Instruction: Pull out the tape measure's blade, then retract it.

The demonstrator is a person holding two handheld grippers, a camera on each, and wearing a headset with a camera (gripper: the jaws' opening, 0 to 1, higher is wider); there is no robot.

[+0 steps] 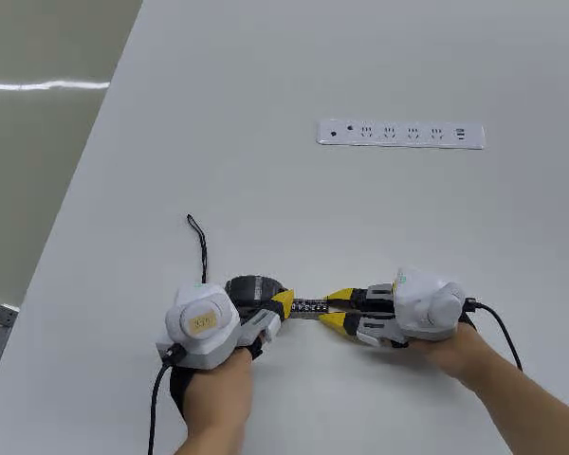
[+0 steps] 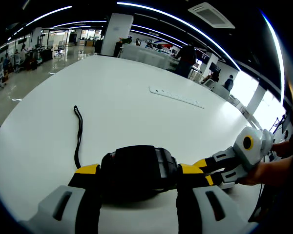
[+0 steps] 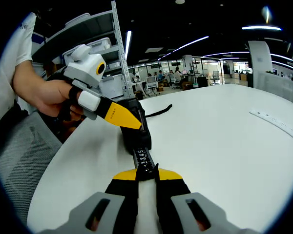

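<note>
The black tape measure (image 1: 251, 287) sits on the white table (image 1: 266, 142) near its front edge, clamped across its case between the yellow-tipped jaws of the left gripper (image 2: 139, 171). A short length of its blade (image 3: 142, 158), numbers showing, runs out to the right gripper (image 3: 146, 173), whose jaws are pinched together on the blade's end. The case's black wrist strap (image 1: 201, 246) trails away across the table. A white power strip (image 1: 400, 134) lies well apart, farther back.

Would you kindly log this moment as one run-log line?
left gripper: shut on tape measure | right gripper: shut on blade | blade: partly out
</note>
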